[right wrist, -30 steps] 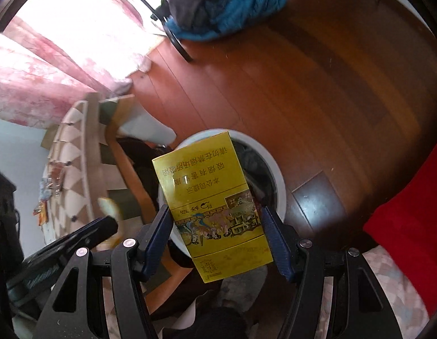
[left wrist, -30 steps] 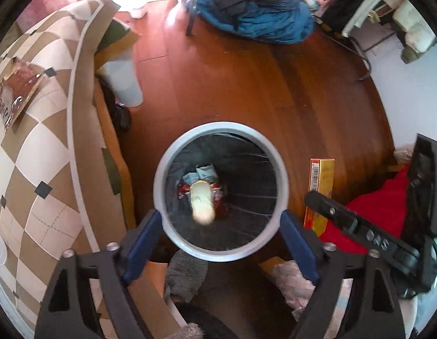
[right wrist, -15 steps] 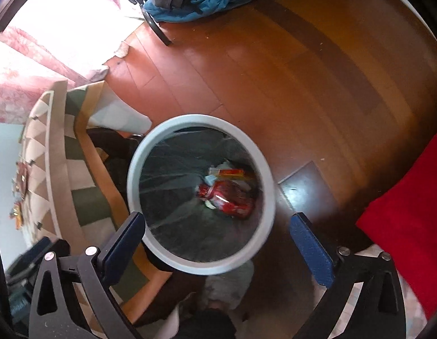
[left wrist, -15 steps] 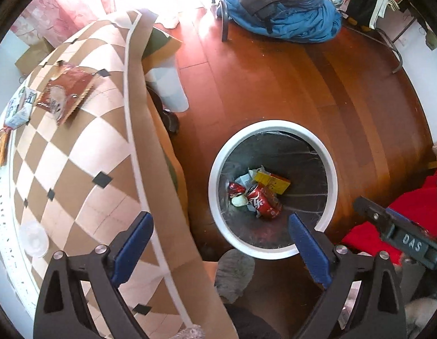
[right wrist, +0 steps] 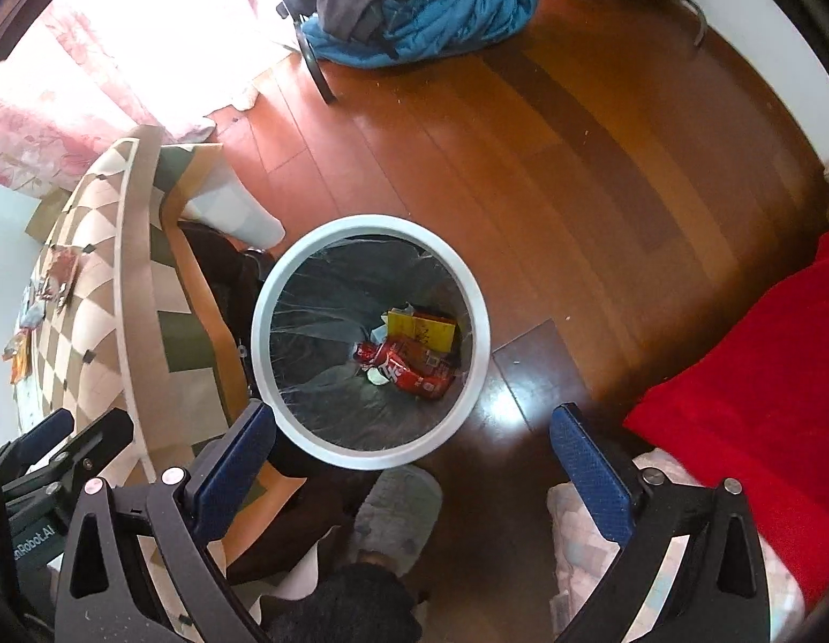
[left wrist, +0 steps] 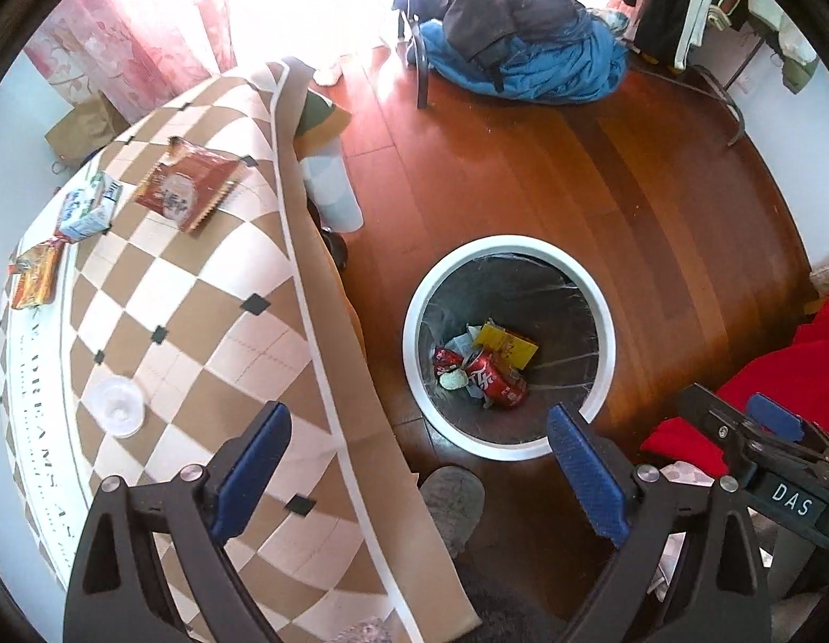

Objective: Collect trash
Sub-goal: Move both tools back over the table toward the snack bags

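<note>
A white-rimmed trash bin [left wrist: 414,311] [right wrist: 479,343] with a dark liner stands on the wood floor beside the table. In it lie a red can [left wrist: 495,378] [right wrist: 412,369], a yellow box [left wrist: 508,342] [right wrist: 421,331] and scraps. My left gripper [left wrist: 417,469] is open and empty, above the table edge and the bin. My right gripper [right wrist: 414,463] is open and empty above the bin's near rim. On the checked tablecloth [left wrist: 200,294] lie a red-brown wrapper [left wrist: 187,187], a white-blue packet [left wrist: 88,209], an orange wrapper [left wrist: 37,276] and a clear plastic lid [left wrist: 116,407].
A blue and grey clothes pile [left wrist: 521,48] lies by a chair leg at the far side. A red cloth [right wrist: 746,375] is at the right. A grey slipper [right wrist: 396,514] is on the floor just below the bin. A white container [left wrist: 331,193] stands under the table.
My right gripper has opened and the yellow box has dropped into the bin. The item falling from the left gripper has landed inside. Both grippers have drawn back from the bin, the left toward the table.
</note>
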A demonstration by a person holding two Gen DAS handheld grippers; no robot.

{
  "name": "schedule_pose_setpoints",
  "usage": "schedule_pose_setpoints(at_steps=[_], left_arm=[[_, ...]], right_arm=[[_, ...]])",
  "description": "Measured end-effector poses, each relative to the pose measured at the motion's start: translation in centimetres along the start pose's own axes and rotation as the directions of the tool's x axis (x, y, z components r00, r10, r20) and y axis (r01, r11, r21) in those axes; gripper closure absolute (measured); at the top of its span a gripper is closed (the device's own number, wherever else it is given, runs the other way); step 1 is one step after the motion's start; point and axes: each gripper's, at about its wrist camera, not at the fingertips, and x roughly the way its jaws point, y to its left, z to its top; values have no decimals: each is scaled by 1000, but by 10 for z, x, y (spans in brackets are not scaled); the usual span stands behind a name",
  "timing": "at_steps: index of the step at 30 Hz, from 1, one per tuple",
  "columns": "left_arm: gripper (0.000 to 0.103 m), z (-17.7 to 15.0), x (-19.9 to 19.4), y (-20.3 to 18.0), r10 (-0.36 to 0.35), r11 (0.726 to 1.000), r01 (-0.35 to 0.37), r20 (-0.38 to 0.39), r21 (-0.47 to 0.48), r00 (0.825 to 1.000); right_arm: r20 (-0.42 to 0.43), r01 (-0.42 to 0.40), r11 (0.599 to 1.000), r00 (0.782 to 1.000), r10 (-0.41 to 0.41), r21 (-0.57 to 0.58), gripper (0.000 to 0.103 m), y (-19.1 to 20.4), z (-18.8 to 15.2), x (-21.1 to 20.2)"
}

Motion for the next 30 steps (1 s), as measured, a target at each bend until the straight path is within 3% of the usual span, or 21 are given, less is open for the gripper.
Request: schedule_pose_setpoints(at_steps=[8, 17, 23, 30], left_arm=[[5, -9, -51, 11, -20, 1000, 20, 84, 1, 996], [5, -16, -126, 43, -15, 999, 24, 213, -40, 977], [5, -8, -151, 117, 3, 984, 46, 278, -169, 961], [5, 2, -112, 252, 117, 924, -30, 207, -382, 971]], right_arm=[[60, -3, 1000, 998, 3, -1, 0, 7, -18, -53], [176, -49, 999, 983, 50, -11, 0, 29, -38, -133], [226, -132, 989, 964, 143, -63, 0, 76, -37, -177], [185, -171, 965, 961, 208, -197, 0, 192, -8, -164]])
